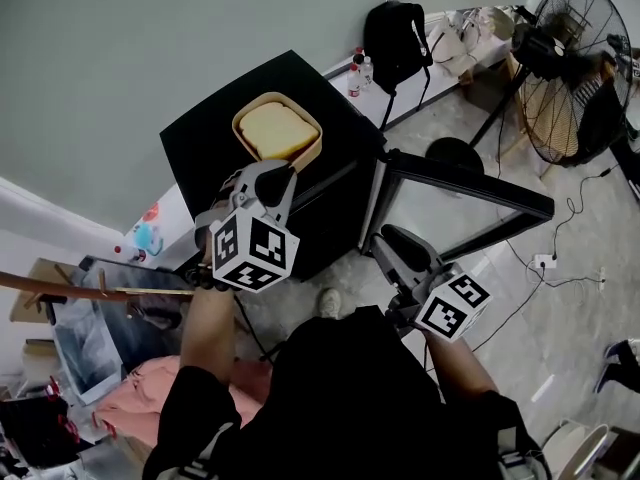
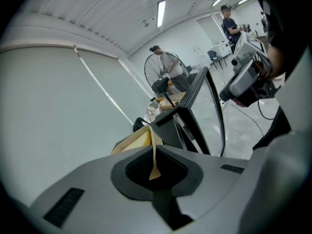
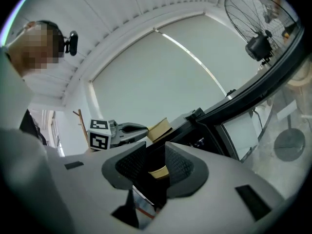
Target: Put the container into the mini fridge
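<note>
A tan round container (image 1: 277,131) with a pale yellow top stands on the black mini fridge (image 1: 215,133). My left gripper (image 1: 283,171) reaches over its near edge and is shut on the thin rim. In the left gripper view that rim (image 2: 153,152) is pinched between the pads, with the container (image 2: 132,141) just beyond. The fridge's glass door (image 1: 470,183) stands open to the right. My right gripper (image 1: 388,240) hovers low in front of the fridge opening. Its jaws stand apart in the right gripper view (image 3: 156,165), and only a tan shape farther off shows in the gap.
A standing fan (image 1: 580,68) and a black backpack (image 1: 395,33) are at the back right. Small bottles (image 1: 357,73) stand behind the fridge. A cable and socket strip (image 1: 545,261) lie on the floor to the right. Clutter and a wooden stick (image 1: 90,290) fill the left.
</note>
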